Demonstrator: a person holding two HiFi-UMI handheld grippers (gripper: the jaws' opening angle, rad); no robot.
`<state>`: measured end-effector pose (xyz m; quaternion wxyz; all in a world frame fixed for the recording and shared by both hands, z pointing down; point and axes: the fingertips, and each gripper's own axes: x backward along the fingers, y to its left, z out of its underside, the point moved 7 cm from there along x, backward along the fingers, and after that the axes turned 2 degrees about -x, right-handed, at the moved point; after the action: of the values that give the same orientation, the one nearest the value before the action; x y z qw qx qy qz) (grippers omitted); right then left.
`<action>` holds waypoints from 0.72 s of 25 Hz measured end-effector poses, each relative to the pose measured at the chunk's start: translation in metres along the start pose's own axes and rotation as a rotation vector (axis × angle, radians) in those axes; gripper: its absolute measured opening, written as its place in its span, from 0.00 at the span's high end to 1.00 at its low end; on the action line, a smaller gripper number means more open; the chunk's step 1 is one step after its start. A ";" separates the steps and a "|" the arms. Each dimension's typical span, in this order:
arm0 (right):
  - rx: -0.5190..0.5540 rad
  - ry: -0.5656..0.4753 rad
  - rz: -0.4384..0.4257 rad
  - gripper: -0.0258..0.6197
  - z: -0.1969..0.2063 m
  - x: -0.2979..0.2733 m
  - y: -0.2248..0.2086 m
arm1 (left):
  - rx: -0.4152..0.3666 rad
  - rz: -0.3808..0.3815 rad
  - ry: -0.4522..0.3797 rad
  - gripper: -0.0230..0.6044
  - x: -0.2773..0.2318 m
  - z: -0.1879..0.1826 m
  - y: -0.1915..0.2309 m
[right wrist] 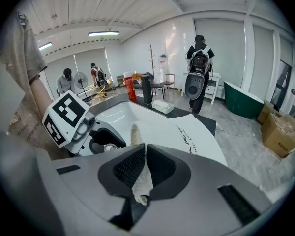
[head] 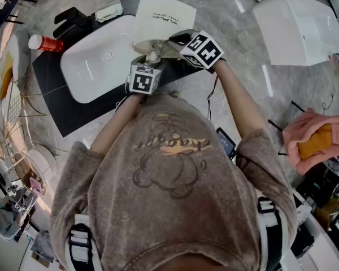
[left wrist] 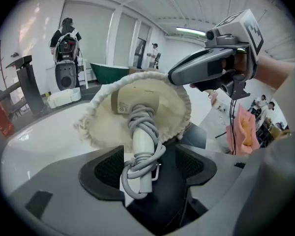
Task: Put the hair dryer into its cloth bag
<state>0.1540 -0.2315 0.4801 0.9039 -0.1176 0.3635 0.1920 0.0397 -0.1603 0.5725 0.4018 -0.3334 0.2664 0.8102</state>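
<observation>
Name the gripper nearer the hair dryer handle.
Left. The left gripper has the hair dryer handle between its open jaws; the right gripper pinches the cloth bag rim.

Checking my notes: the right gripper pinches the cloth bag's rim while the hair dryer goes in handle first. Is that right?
No: the hair dryer sits head first in the cloth bag, its cord-wrapped handle sticking out, as the left gripper view shows. The right gripper does pinch the rim.
</observation>
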 end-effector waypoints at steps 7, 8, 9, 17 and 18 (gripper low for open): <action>0.004 0.009 0.003 0.92 0.001 -0.001 0.003 | -0.034 -0.035 0.024 0.45 -0.001 0.017 0.008; 0.005 0.009 0.003 0.92 0.001 -0.001 0.003 | -0.022 -0.034 0.038 0.45 -0.001 0.020 0.009; 0.005 0.009 0.002 0.92 0.001 -0.001 0.003 | -0.010 -0.033 0.053 0.45 0.001 0.022 0.009; 0.002 0.008 0.003 0.92 0.001 0.002 0.003 | 0.028 -0.026 0.070 0.57 0.004 0.023 0.010; 0.002 0.007 0.002 0.92 0.001 0.002 0.003 | 0.033 -0.022 0.072 0.57 0.004 0.023 0.010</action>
<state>0.1546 -0.2281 0.4794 0.9025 -0.1171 0.3672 0.1922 0.0220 -0.1472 0.5854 0.4064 -0.3587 0.2903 0.7886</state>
